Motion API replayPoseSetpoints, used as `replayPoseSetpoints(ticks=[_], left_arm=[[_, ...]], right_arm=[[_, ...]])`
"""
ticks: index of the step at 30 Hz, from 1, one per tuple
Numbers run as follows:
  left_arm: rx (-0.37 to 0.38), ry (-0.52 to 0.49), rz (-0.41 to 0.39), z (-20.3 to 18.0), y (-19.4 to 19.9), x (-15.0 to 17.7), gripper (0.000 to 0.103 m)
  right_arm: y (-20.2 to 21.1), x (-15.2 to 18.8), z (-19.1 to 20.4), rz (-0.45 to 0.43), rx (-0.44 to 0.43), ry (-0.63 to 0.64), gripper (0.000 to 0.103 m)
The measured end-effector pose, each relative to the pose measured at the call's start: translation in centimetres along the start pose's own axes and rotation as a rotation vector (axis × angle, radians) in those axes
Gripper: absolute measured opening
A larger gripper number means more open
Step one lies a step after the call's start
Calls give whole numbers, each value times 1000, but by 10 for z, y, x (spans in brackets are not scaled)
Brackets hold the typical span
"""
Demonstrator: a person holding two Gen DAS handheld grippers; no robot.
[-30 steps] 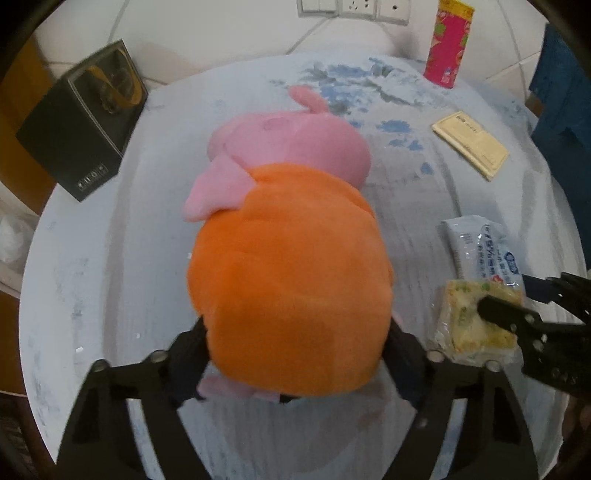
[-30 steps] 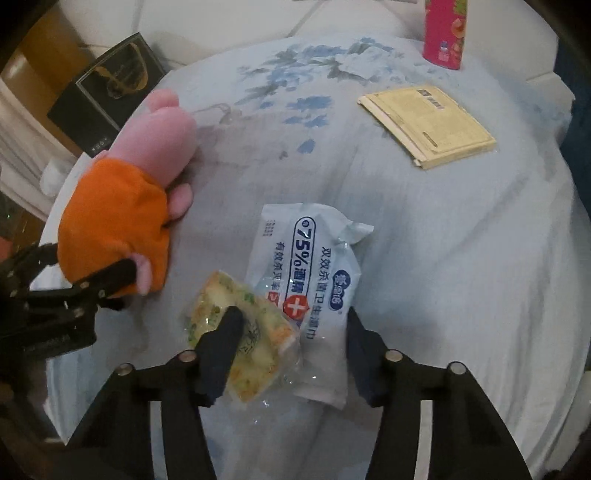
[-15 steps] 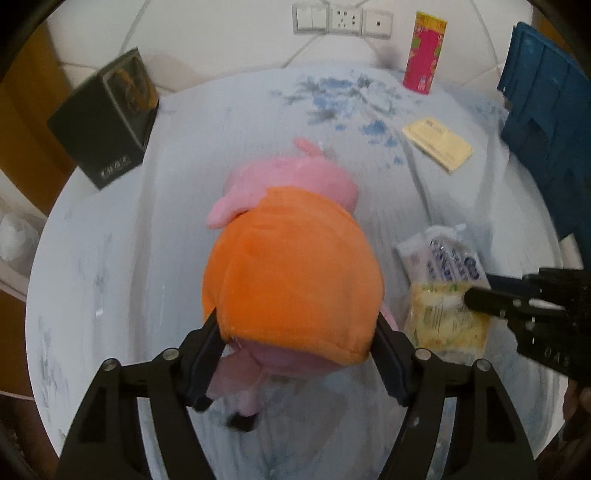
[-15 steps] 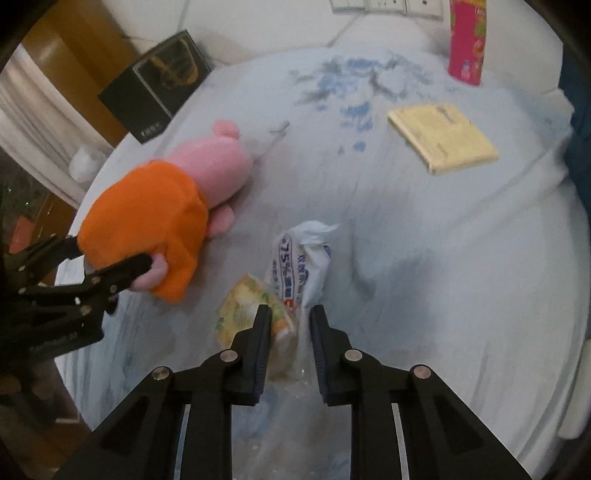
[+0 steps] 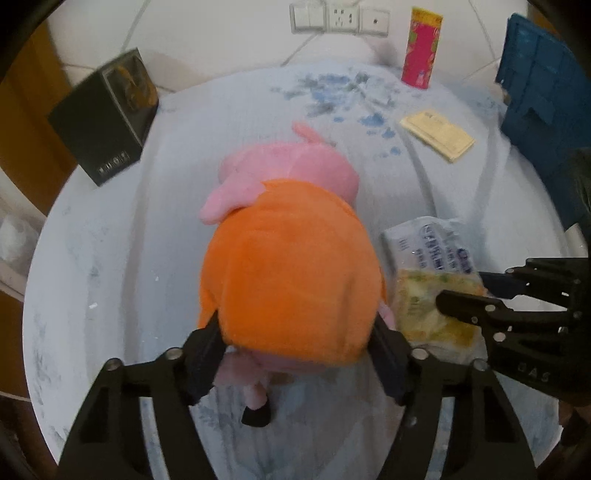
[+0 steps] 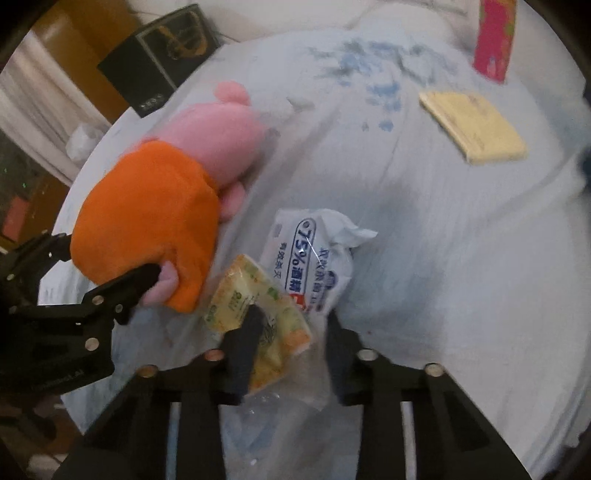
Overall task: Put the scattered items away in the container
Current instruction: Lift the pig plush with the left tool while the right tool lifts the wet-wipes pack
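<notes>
My left jaws [image 5: 297,354] have just been closing and pinch the plush pig [image 5: 291,277]; its long axis points away. The blue crate [image 5: 543,99] lies far right.

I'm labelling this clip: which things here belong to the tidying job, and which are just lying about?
Job:
- orange-and-pink plush pig, clamped by left gripper
- white wipes packet and yellow-green snack packet, between the fingers of right gripper
- flat yellow booklet
- blue plastic crate

Lying about:
- black box
- wall sockets
- red canister, unclear
</notes>
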State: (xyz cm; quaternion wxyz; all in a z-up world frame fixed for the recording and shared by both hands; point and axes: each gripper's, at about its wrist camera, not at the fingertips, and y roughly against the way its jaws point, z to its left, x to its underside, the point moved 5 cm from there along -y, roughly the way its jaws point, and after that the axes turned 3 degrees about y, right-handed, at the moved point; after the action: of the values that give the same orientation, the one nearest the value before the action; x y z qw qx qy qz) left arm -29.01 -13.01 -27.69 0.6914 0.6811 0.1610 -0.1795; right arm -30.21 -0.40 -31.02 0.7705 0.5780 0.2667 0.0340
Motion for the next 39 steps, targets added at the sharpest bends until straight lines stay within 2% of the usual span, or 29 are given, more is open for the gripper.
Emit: replayPoseSetpoints(ticks=[3, 7, 15, 16, 18, 19, 20, 23, 25, 27, 28, 29, 35, 39], left_arm=[[9, 2, -41, -1, 20, -3, 66], [17, -4, -98, -2, 49, -8, 65], [37, -22, -210, -12, 105, -20, 60], [44, -28, -225, -15, 113, -22, 56], [54, -37, -241, -19, 123, -25, 41], [59, -43, -241, -21, 126, -27, 17], [64, -49, -240, -24, 129, -30, 13], [71, -62, -215, -28, 127, -29, 14], [84, -61, -174, -30, 118, -23, 16], [99, -57, -131, -31, 107, -13, 42], [105, -59, -115, -32, 102, -8, 64], [106, -60, -108, -33, 97, -2, 69], [102, -49, -44, -35, 78, 31, 69], [76, 29, 2, -33, 69, 53, 69]], right_arm=[[17, -6, 13, -30, 10, 27, 18], [39, -10, 22, -65, 27, 48, 18], [114, -12, 17, -187, 91, 64, 18], [122, -14, 17, -201, 99, 65, 18], [141, -17, 16, -231, 121, 62, 18], [150, -18, 16, -246, 131, 59, 18], [159, -19, 15, -259, 141, 56, 18], [172, -16, 11, -266, 166, 28, 18], [174, -9, 7, -261, 176, 0, 18], [170, 0, 1, -248, 177, -26, 18], [165, 5, -2, -238, 174, -41, 18], [161, 11, -6, -228, 172, -56, 18], [141, 42, -16, -189, 163, -113, 18], [135, 58, -19, -178, 133, -103, 18]])
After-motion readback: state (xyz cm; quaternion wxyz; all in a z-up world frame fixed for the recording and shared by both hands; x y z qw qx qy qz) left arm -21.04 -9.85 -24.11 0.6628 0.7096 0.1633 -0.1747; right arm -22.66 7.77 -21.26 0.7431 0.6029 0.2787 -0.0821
